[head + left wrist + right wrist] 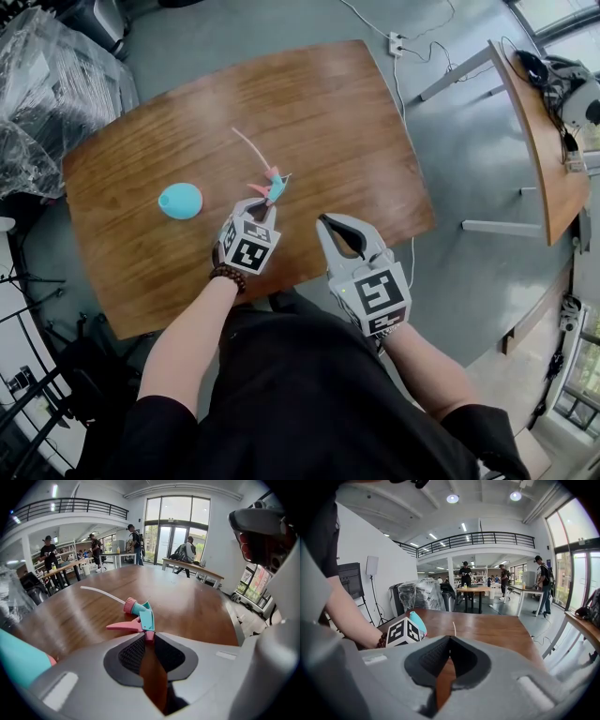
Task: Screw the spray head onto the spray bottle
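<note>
The spray head (272,186) lies on its side near the middle of the wooden table (328,103), with its thin dip tube (246,145) trailing away toward the far left. The left gripper (261,204) comes at it from the near side. Its jaws are drawn narrow, and in the left gripper view they appear to pinch the small pink nozzle end right at their tips. That leaves the teal body, the pink trigger (121,626) and the ridged pink collar (129,605) free beyond them. This grip probably suits the job, since the collar and tube must stay clear to go into a bottle neck. But a pinch on so small a nub may let the head swivel when lifted. The teal spray bottle (180,201) sits on the table to the left of that gripper, apart from the head. I cannot tell for certain whether it stands or lies. The right gripper (325,222) hovers just right of the left one over the near table edge, its jaws fully together on nothing. It is likely waiting to steady the bottle. No threading has begun.
</note>
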Demonstrator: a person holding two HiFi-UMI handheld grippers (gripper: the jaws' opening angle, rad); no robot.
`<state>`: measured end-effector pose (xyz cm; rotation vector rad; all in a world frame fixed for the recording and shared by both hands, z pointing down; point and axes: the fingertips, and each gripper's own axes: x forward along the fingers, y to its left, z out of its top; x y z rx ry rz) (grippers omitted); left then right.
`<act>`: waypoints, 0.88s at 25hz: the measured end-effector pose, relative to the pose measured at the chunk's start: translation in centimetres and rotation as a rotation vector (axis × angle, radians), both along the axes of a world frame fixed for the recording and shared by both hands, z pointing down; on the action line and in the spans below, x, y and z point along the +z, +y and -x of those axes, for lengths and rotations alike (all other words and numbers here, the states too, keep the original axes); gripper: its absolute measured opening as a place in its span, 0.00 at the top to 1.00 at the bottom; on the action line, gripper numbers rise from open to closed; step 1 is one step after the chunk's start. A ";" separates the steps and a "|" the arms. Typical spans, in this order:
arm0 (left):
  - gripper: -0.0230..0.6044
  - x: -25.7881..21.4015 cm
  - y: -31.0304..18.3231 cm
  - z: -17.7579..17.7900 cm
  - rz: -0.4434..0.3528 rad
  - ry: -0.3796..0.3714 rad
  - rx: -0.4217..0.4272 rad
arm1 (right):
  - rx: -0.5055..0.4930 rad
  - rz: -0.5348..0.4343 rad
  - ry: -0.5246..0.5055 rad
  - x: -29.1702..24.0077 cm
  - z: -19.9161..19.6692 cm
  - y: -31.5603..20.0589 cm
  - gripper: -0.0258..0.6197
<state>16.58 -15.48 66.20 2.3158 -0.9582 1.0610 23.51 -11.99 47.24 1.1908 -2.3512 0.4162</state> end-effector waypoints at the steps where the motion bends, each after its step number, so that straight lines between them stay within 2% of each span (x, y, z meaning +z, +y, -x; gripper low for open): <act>1: 0.84 0.0 0.0 0.0 0.001 0.002 0.001 | -0.002 -0.001 -0.001 0.0 0.0 0.0 0.97; 9: 0.85 -1.7 0.1 0.0 -0.005 0.049 0.014 | -0.014 -0.009 0.008 0.1 -0.1 -0.1 0.97; 22: 0.85 -6.5 0.9 0.3 0.011 0.149 0.010 | -0.096 -0.052 0.045 -0.4 0.7 0.0 0.97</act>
